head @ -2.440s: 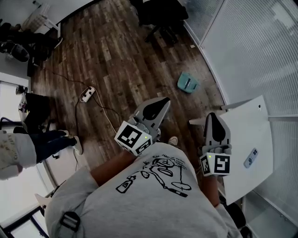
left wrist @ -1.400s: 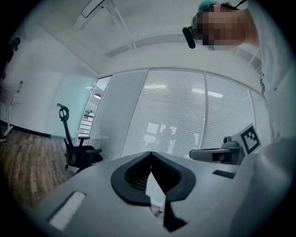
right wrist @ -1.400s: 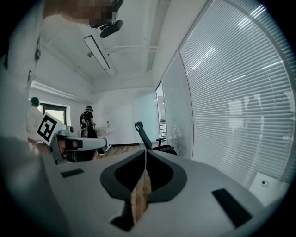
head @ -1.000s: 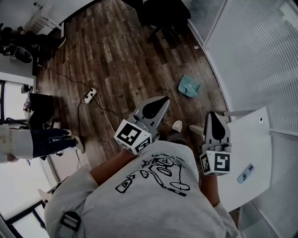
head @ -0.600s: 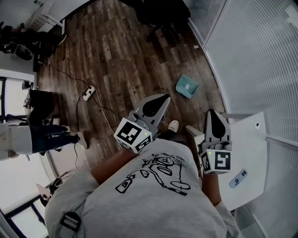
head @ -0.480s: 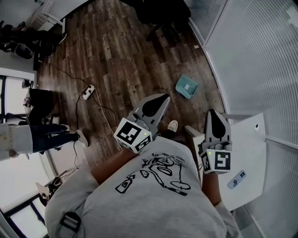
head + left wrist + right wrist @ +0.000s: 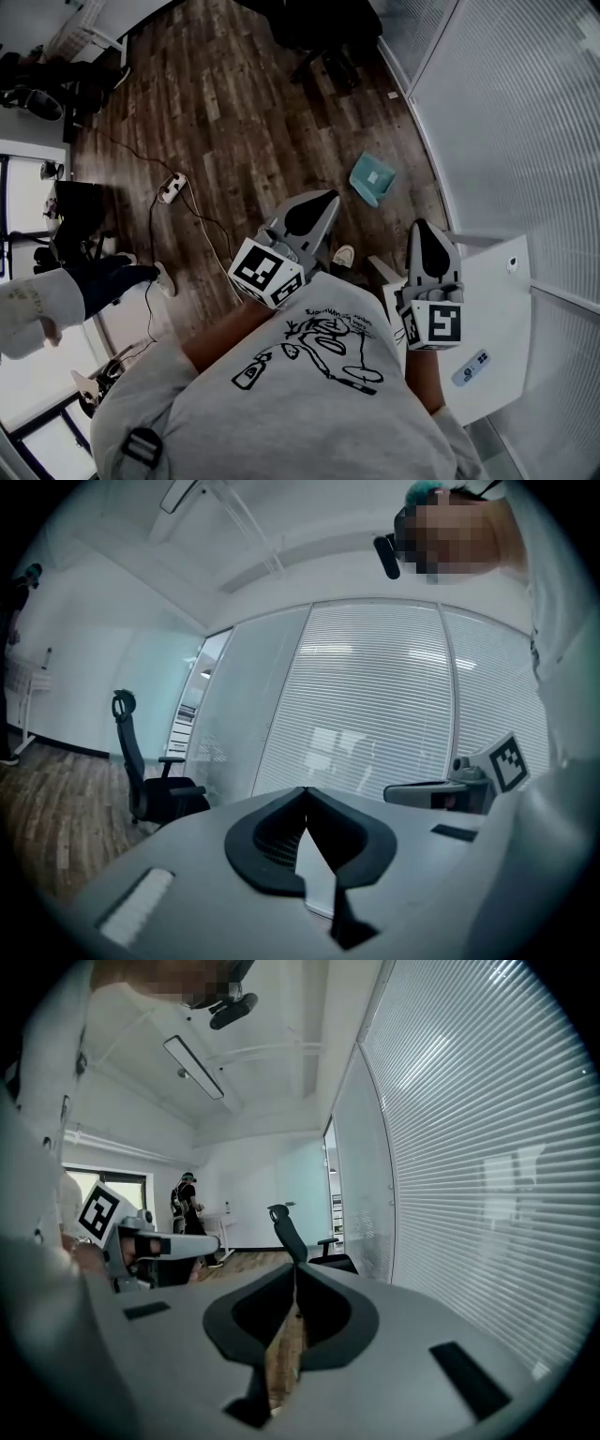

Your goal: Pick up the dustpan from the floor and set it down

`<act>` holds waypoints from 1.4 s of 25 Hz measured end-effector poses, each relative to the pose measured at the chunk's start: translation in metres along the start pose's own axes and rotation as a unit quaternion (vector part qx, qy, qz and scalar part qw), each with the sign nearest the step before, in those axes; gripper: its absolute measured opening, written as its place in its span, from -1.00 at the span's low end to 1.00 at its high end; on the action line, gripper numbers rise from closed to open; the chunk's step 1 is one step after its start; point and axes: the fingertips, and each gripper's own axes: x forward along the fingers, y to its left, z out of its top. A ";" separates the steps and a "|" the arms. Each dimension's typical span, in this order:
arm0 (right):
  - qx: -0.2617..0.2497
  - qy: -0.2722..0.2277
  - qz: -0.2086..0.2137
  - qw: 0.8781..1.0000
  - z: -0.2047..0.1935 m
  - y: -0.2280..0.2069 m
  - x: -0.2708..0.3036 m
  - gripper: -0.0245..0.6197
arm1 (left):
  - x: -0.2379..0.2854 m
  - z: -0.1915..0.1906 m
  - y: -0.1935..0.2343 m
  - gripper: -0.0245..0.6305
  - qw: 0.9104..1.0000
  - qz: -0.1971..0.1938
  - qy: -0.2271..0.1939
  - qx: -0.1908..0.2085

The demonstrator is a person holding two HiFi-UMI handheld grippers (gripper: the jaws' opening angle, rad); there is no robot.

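Note:
The teal dustpan [image 7: 372, 178] lies on the dark wood floor near the blind-covered glass wall, up and right of centre in the head view. My left gripper [image 7: 328, 199] is held in the air, pointing toward it from the lower left, shut and empty. My right gripper [image 7: 425, 228] hovers below and to the right of the dustpan, also shut with nothing in it. The left gripper's [image 7: 305, 791] tips meet in its own view, as do the right gripper's [image 7: 295, 1266]. Neither gripper view shows the dustpan.
A white table [image 7: 497, 291] with a small remote [image 7: 469, 367] stands at the right against the glass wall. A power strip [image 7: 171, 187] with its cable lies on the floor at left. A black office chair [image 7: 319, 33] is at the top. A bystander's legs [image 7: 103, 281] are at the left edge.
The scene has slid in the head view: the table and remote sit lower, the bystander's legs have shifted. Both grippers stay shut and keep their place in the picture.

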 end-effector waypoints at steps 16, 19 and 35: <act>-0.004 0.023 -0.013 1.000 0.029 -0.003 0.111 -0.90 | 0.061 0.037 0.096 -0.92 1.000 -0.028 0.003 -0.014; -0.007 0.026 -0.016 1.000 0.037 -0.001 0.137 -0.90 | 0.071 0.046 0.120 -0.92 0.999 -0.033 0.005 -0.017; 0.001 0.018 -0.050 0.999 0.057 0.006 0.212 -0.90 | 0.103 0.068 0.193 -0.92 0.997 -0.068 0.025 -0.007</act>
